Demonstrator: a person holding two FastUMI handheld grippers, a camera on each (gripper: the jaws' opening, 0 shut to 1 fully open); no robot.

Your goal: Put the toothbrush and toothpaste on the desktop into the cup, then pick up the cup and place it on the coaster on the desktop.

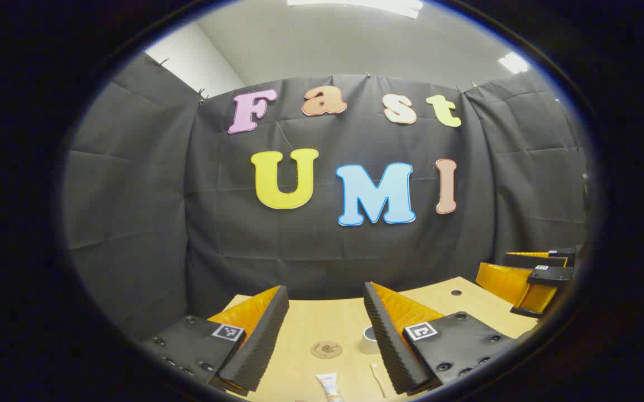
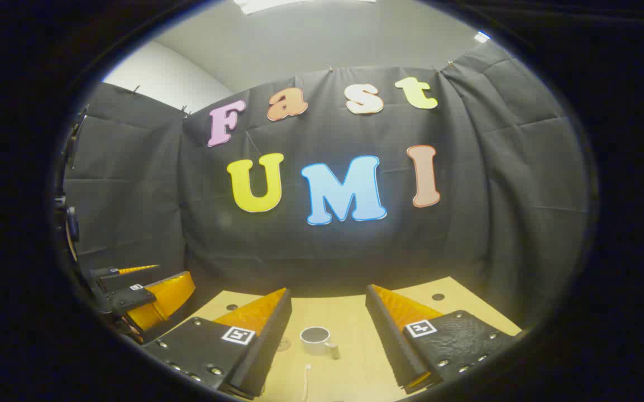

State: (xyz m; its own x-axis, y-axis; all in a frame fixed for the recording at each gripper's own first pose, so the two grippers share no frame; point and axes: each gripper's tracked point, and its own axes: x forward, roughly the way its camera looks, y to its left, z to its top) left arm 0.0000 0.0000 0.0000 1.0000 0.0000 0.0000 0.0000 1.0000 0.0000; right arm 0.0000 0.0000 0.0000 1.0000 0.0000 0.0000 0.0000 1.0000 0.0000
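On the wooden desktop (image 1: 305, 318), a round cork coaster (image 1: 326, 350) lies between my left gripper's fingers. A white cup (image 1: 367, 336) peeks out from behind the right-hand finger. A toothpaste tube (image 1: 331, 386) and a pale toothbrush (image 1: 378, 378) lie nearer, at the bottom edge. My left gripper (image 1: 325, 288) is open and holds nothing, hovering above the desk. In the right gripper view the cup (image 2: 316, 339) stands upright with its handle toward me, and the toothbrush (image 2: 306, 381) lies in front of it. The coaster (image 2: 283, 344) is partly hidden by a finger. My right gripper (image 2: 328, 290) is open and empty.
The black cloth wall closes off the far side of the desk. Small round holes (image 1: 456, 292) (image 2: 438, 297) mark the desktop near its back edge. The other gripper (image 1: 531, 279) shows at the right of the left gripper view, and the other gripper (image 2: 143, 293) at the left of the right gripper view.
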